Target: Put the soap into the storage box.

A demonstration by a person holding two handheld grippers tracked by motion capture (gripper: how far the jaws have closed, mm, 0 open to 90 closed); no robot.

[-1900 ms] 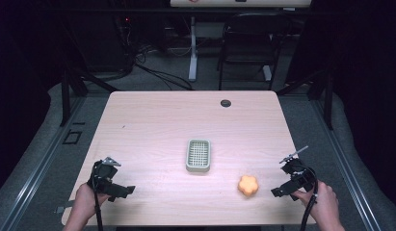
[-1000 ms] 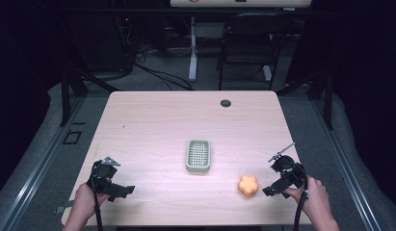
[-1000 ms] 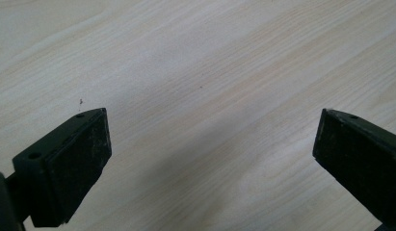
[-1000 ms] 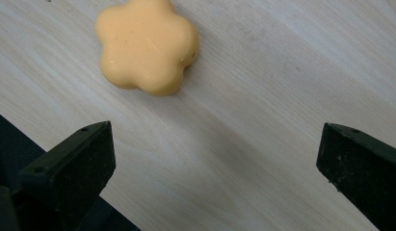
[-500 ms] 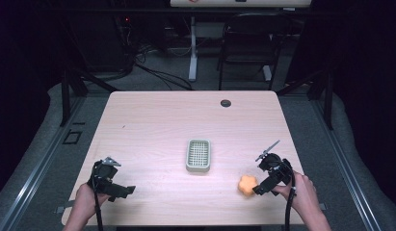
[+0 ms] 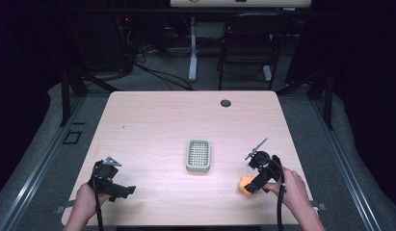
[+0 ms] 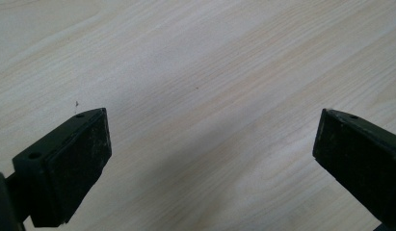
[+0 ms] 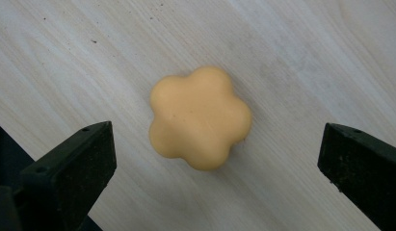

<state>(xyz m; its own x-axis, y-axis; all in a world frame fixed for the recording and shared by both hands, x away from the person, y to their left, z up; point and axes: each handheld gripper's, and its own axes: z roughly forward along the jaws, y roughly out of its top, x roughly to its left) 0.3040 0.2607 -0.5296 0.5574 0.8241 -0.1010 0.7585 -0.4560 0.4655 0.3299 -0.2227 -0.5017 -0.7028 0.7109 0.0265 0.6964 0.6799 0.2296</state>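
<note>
the right gripper hangs over the orange flower shape near the bench's right edge, jaws spread wide. the left gripper waits near left, jaws spread too.

Orange flower-shaped soap: six rounded lobes, smooth matte surface, uniform pale orange. Lies flat on the light wood table, lobed face up. Position: near the table's front edge, toward its front right corner, well inside the right edge. Intact, no visible marks or dents; partly covered in the high view.
</note>
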